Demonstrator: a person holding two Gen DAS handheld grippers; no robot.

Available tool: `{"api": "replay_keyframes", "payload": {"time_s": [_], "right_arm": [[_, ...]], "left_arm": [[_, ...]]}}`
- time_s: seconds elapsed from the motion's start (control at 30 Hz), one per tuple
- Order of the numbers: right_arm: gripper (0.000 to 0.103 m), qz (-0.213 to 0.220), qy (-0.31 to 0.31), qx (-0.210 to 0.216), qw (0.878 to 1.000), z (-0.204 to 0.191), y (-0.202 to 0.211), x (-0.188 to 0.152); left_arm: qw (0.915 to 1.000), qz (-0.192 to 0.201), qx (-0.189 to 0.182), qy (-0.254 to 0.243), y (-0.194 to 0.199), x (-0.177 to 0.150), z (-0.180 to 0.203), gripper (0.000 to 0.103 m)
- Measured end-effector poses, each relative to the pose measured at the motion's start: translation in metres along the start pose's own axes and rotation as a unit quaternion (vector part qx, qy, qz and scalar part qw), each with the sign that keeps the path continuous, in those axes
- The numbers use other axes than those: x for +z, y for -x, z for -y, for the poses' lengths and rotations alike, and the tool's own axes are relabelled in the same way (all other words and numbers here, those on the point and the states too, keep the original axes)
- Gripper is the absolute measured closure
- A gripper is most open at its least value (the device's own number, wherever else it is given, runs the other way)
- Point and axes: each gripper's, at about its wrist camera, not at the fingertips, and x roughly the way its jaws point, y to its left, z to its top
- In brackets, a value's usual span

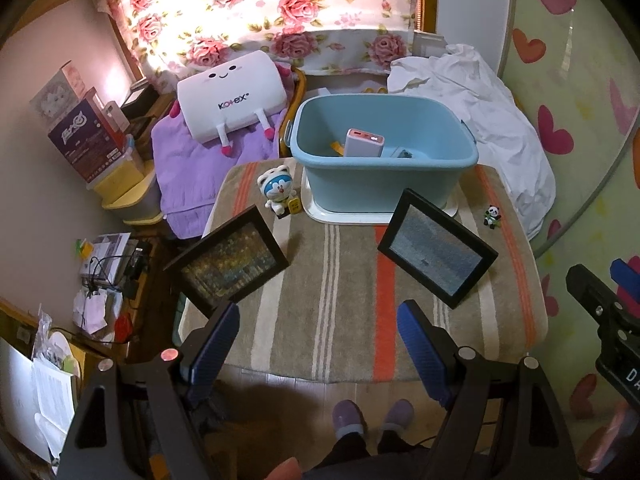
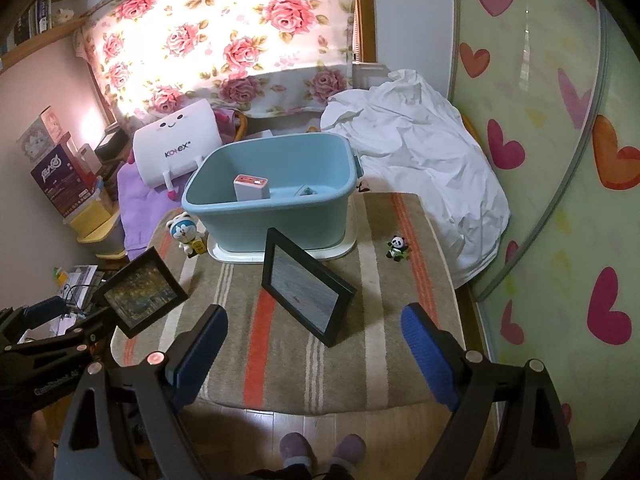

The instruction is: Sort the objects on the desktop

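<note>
both grippers hang above the near edge of the striped tabletop (image 1: pixel 352 280), and both sets of fingers are spread wide with nothing between them. the left gripper (image 1: pixel 318 334) looks straight down the middle of the cloth; the right gripper (image 2: pixel 314 342) does the same from a little further right.

what's left to sort: two black picture frames, a doraemon figure (image 1: pixel 278 192) and a small panda figure (image 1: pixel 493 216). the blue tub (image 1: pixel 384 184) sits at the far side, at twelve o'clock from both grippers, already holding a white power bank (image 1: pixel 366 142) and a couple of small items i can't make out.

now the geometry that matters. the left frame (image 1: pixel 228 260) stands tilted at about eleven o'clock from the left fingers, just ahead of the left fingertip, its long axis running from seven to one o'clock. the right frame (image 2: pixel 306 288) stands propped at twelve o'clock from the right fingers, almost centred between them, long axis running from ten to four o'clock.

my read: each arm has its own frame closest. the right one looks best lined up, though its fingers would need to turn to meet the frame's thin edge.
</note>
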Motion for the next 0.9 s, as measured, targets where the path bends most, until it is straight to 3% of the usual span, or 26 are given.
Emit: {"api": "replay_keyframes", "payload": {"time_s": [0.9], "right_arm": [[0.011, -0.021, 0.023, -0.010, 0.999, -0.012, -0.010, -0.010]], "left_arm": [[0.9998, 0.004, -0.006, 0.018, 0.012, -0.014, -0.009, 0.018]]}}
